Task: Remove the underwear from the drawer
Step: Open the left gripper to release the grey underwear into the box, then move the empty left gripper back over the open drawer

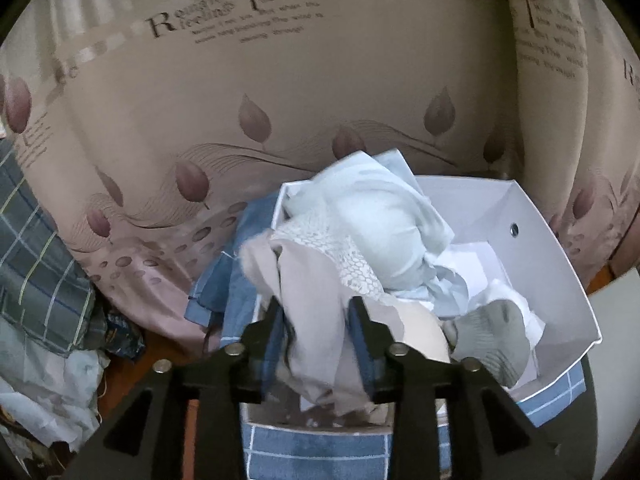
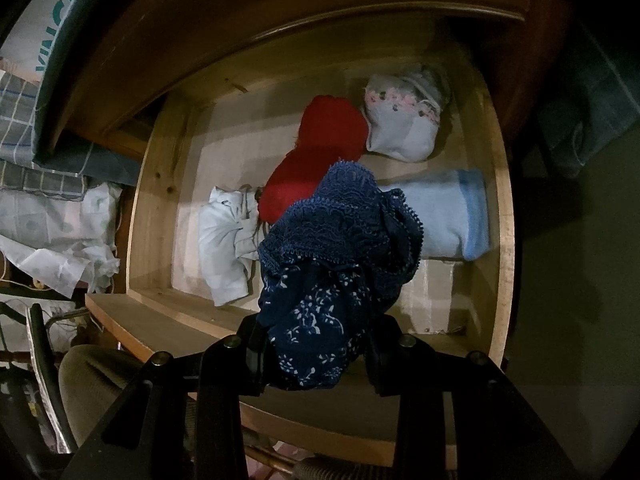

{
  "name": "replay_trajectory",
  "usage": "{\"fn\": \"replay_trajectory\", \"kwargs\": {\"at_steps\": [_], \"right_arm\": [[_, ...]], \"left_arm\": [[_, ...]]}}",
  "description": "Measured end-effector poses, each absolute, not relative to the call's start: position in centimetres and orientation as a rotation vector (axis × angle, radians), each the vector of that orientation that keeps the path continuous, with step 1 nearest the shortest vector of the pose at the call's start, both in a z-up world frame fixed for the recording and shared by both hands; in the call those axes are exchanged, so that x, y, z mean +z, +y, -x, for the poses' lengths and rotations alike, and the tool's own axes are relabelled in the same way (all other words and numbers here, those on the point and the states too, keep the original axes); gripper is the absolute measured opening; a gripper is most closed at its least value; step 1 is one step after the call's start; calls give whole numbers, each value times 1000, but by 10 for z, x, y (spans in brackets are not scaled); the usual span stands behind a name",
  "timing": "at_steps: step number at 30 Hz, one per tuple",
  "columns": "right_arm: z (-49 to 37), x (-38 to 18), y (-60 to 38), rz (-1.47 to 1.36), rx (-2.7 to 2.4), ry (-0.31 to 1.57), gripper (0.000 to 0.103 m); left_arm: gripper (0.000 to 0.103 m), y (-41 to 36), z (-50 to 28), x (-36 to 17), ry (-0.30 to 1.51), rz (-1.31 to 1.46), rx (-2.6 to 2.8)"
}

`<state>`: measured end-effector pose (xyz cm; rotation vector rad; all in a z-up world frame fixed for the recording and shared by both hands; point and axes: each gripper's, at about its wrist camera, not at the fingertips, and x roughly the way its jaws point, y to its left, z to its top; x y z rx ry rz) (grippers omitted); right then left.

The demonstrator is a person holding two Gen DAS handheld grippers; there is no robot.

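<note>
Left wrist view: soft, even, rather dim light; the white box (image 1: 532, 240) is the brightest area, without glare. Fisheye bending curves the printed bedsheet (image 1: 280, 80) near the dark circular rim. Slight blur on the cloth edges. Right wrist view: much darker; light falls into the wooden drawer (image 2: 502, 216) from the left, the right side lost in shadow.

I am in a home bedroom: a leaf-printed bedsheet (image 1: 280, 92), a wooden drawer (image 2: 152, 200) of folded underwear (image 2: 404, 120), laundry piled in a white box (image 1: 540, 240).
</note>
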<state>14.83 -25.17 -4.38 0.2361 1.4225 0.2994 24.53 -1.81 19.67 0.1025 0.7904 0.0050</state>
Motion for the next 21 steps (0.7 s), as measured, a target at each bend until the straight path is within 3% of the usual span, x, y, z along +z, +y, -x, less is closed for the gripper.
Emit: {"fn": "replay_trajectory", "kwargs": {"at_steps": [11,21], "right_arm": [[-149,-44,-248,-208,278,1420,34],[-150,-43,-242,-162,254,1416,34]], "left_arm": [[45,-5,-194,210,731,-100,-19],[46,23,-115,148,806,-74,3]]}}
